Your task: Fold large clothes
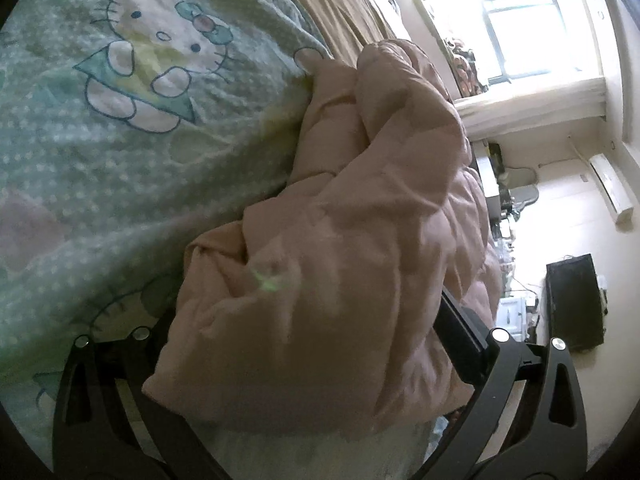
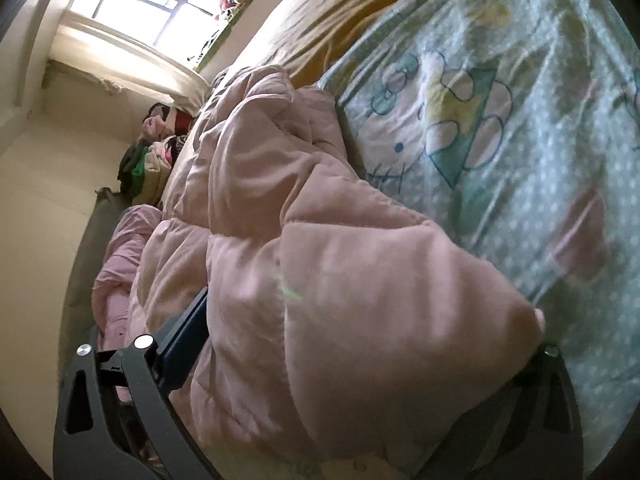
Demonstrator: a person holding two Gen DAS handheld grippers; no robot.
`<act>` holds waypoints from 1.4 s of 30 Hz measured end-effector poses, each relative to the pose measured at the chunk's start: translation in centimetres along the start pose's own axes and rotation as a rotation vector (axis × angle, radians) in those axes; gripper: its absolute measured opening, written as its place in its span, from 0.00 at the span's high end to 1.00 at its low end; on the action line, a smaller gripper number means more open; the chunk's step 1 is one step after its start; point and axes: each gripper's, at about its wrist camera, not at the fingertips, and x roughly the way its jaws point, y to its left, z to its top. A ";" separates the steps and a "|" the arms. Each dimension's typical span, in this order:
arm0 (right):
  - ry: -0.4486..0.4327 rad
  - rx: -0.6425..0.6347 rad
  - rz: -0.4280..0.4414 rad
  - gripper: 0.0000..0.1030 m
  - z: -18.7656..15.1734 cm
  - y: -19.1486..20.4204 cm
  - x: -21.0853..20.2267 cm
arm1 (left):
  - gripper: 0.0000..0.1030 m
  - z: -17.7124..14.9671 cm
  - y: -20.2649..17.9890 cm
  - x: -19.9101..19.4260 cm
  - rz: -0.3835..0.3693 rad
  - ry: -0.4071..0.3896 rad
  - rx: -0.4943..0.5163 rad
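A puffy pink quilted garment (image 1: 360,208) lies bunched on a green cartoon-cat bedsheet (image 1: 100,152). My left gripper (image 1: 304,320) is shut on a thick fold of it; only its right finger (image 1: 460,328) shows, the other is hidden by cloth. In the right wrist view the same pink garment (image 2: 320,280) fills the middle, on the same bedsheet (image 2: 540,140). My right gripper (image 2: 352,344) is shut on another thick fold of it, with its left finger (image 2: 184,344) showing beside the cloth.
A tan blanket (image 1: 328,12) covers the bed's far part, also in the right wrist view (image 2: 328,20). A bright window (image 1: 524,28) is beyond. A black box (image 1: 576,300) stands by the wall. A pile of clothes (image 2: 156,152) and a pink cloth (image 2: 120,264) lie beside the bed.
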 end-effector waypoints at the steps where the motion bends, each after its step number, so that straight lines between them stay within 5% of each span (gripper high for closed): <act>1: -0.005 -0.019 -0.009 0.25 -0.1 0.4 0.1 | 0.08 -0.1 -0.3 0.0 0.006 -0.009 0.007; 3: -0.021 -0.068 -0.011 0.40 -0.2 1.2 -0.5 | 0.15 -0.2 -1.2 0.1 0.021 -0.022 0.026; 5: -0.031 -0.133 -0.026 0.54 -0.3 2.4 -1.2 | 0.34 -0.4 -2.6 -0.5 0.045 -0.040 0.081; 8: -0.046 -0.259 -0.080 0.63 -0.6 4.8 -2.1 | 0.55 -0.4 -4.6 -1.1 0.069 -0.057 0.160; 11: -0.077 -0.366 -0.128 0.68 -1.2 7.5 -3.1 | 0.64 -0.5 -6.5 -2.1 0.076 -0.081 0.220; 23: -0.241 -0.716 -0.130 0.76 -4.7 17.3 -8.8 | 0.69 -3.7 -13.8 -7.8 0.040 -0.182 0.457; 42: -0.274 -0.818 -0.060 0.76 -12.7 15.5 -17.6 | 0.69 -11.1 -11.7 -14.4 0.040 -0.175 0.559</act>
